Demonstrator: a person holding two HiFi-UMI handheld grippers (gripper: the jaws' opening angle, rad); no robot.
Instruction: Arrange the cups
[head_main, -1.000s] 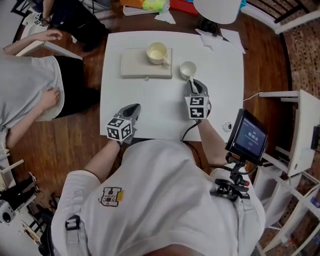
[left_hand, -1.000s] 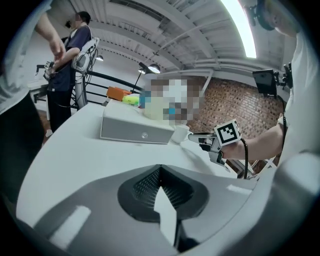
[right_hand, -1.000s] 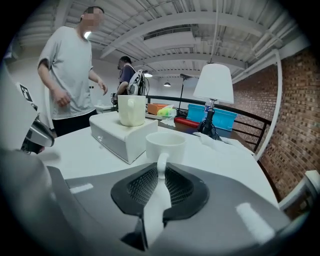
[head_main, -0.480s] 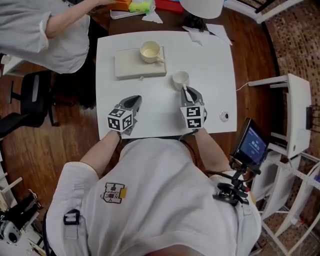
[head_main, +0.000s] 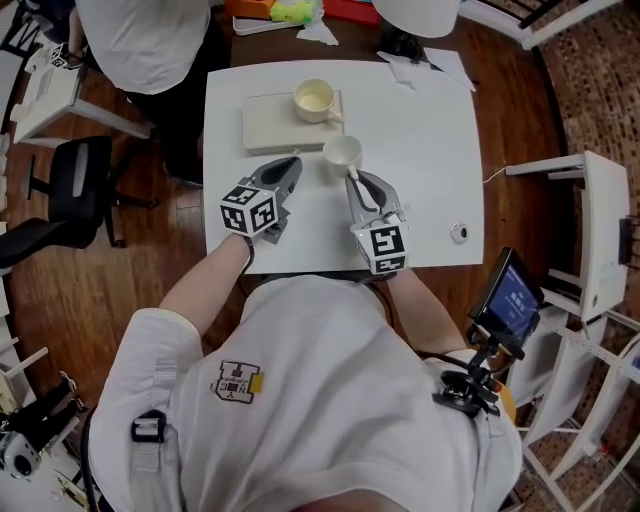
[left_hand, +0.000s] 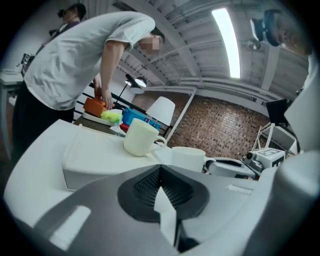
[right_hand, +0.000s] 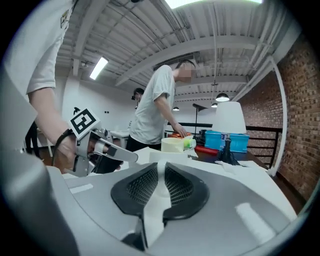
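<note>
A pale tray lies at the table's far left, and a cream cup stands on its right end. A second white cup hangs just off the tray's near right corner. My right gripper is shut on this cup's handle. In the right gripper view the white handle fills the gap at the right gripper, with the cup body just ahead. My left gripper is shut and empty at the tray's near edge. The left gripper view shows the tray, the cream cup and the held cup.
A person stands bent over at the table's far left corner. A white lamp shade, papers and coloured boxes sit along the far edge. A small round object lies near the right edge. A screen and white shelf stand to the right.
Both grippers have moved up and away from me. The right one carried the white cup left toward the tray's corner. The left one reached the tray's near edge.
</note>
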